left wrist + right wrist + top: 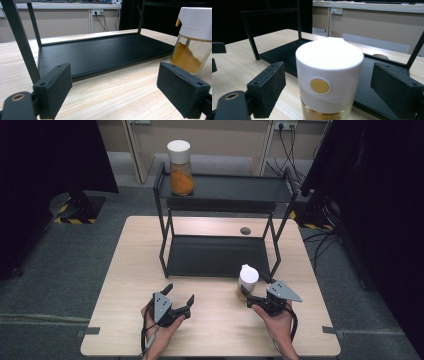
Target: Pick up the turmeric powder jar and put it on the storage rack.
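Wooden table [215,320], jar [247,281] between open fingers [397,93]

Both forearms come in from the near edge, each hand wrapped around a gripper. The left gripper [178,295] sits low at near left, jaws spread wide and pointing far-right, nothing between its pads [56,88]. The right gripper [253,292] is at near right, jaws parted too, its pads [268,86] standing apart on either side, pressing on nothing
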The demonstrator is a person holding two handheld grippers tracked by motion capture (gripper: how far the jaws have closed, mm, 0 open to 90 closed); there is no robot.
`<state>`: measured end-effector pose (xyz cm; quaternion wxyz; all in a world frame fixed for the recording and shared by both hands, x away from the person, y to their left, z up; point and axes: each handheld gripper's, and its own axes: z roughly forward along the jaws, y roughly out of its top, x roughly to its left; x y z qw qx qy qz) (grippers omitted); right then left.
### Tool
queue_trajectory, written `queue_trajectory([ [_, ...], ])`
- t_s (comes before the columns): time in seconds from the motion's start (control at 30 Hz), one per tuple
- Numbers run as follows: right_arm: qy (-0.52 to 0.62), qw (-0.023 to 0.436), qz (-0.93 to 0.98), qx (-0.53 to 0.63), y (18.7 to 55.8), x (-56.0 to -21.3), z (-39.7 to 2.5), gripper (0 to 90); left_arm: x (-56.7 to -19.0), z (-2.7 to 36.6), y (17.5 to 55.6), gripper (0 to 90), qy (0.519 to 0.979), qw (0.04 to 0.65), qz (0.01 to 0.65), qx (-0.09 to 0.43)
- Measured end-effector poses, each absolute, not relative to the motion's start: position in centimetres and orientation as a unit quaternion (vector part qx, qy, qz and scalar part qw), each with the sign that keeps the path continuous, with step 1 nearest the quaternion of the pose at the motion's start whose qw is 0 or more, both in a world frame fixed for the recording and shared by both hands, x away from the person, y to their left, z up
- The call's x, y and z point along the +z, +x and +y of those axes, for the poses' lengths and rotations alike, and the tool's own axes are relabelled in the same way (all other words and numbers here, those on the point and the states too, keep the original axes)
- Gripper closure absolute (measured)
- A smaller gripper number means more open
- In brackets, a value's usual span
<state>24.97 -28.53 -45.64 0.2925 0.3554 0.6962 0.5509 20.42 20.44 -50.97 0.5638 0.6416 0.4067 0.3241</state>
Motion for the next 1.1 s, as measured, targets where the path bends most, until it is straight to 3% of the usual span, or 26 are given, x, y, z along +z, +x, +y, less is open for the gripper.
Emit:
queue_trajectory([
  [0.17, 0.362, 0.297, 0.695, 0.545, 25.4, -46.0, -27.7, 16.7, -51.0, 20.5, 20.4, 12.7, 0.641, 0.564, 0.407, 0.324],
  [0.5, 0.365, 0.300, 0.699, 0.537, 26.1, -46.2, -26.8, 30.6, -51.0, 20.4, 20.4, 12.7, 0.642, 0.564, 0.406, 0.325],
  [0.77, 0.375, 0.297, 0.690, 0.544, 25.9, -46.3, -27.0, 31.0, -51.0, 20.5, 20.4, 12.7, 0.640, 0.565, 0.406, 0.325],
  [1.1, 0.360, 0.332, 0.653, 0.578, 24.1, -44.1, -28.4, 31.0, -51.0, 20.5, 20.4, 12.7, 0.641, 0.564, 0.408, 0.324],
])
